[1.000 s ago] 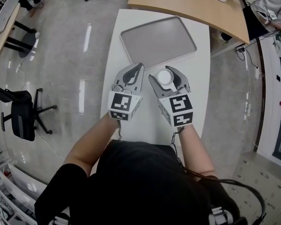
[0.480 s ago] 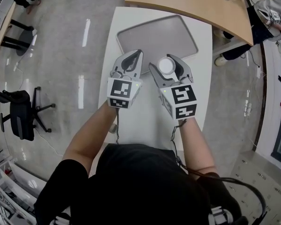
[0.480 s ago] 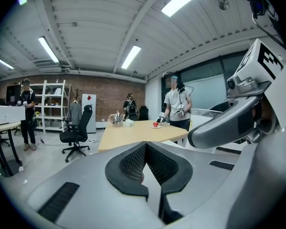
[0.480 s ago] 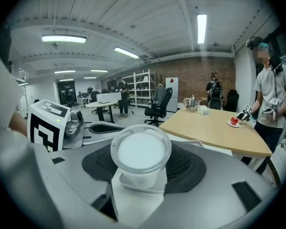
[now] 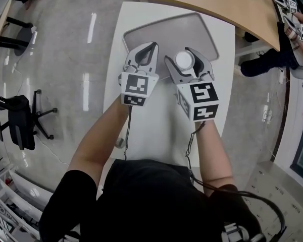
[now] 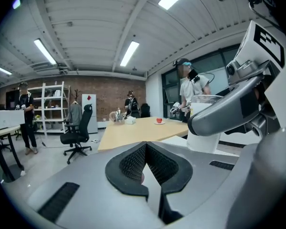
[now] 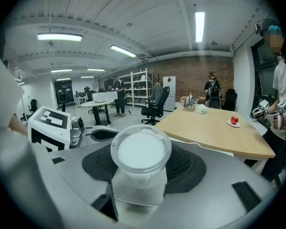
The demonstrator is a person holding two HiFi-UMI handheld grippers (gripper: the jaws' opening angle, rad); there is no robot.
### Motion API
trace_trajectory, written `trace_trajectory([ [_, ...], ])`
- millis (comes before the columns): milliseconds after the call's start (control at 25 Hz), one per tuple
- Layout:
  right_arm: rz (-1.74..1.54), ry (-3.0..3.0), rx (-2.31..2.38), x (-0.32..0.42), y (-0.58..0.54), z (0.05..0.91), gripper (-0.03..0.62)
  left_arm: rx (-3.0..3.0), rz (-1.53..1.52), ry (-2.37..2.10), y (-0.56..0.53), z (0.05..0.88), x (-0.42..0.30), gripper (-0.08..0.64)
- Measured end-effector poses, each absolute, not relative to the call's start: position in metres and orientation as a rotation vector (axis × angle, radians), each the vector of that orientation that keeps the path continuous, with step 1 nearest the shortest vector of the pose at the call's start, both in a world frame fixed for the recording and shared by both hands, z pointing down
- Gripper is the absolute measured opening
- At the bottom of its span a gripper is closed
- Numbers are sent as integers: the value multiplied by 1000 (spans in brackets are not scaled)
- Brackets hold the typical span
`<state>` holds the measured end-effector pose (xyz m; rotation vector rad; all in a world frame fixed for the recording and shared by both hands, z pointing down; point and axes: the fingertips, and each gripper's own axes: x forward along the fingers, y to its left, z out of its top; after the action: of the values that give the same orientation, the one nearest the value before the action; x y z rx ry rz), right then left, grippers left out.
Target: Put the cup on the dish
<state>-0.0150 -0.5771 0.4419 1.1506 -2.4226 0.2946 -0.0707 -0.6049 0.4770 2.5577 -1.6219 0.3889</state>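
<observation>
Two grippers have moved up the head view toward the gray dish (image 5: 192, 26) at the top middle of the frame. The right gripper (image 5: 185, 58) holds the white cup (image 5: 184, 61) between its jaws. A moment ago the cup was over the white table (image 5: 141, 135), a little short of the dish; now it is right at the dish's near edge. The left gripper (image 5: 150, 48) sits just beside it on the left, with its jaws pressed together and nothing in them. In the left gripper view, the two dark pads meet in the lower middle with nothing between them, and the cup (image 6: 205, 123) shows at the right of the frame, next to the other gripper's gray jaw. In the right gripper view, the cup (image 7: 140, 161) fills the lower middle, upright, with a jaw snug on each side. So the carry looks almost done. The cup probably needs to go a bit farther over the dish, then be let go.
</observation>
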Motion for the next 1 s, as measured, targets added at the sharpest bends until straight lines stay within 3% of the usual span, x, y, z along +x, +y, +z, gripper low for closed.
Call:
trace_trajectory([
  [1000, 349, -2354, 1120, -12, -658, 562, 245, 2558, 364, -1698, -662, 562, -76, -3],
])
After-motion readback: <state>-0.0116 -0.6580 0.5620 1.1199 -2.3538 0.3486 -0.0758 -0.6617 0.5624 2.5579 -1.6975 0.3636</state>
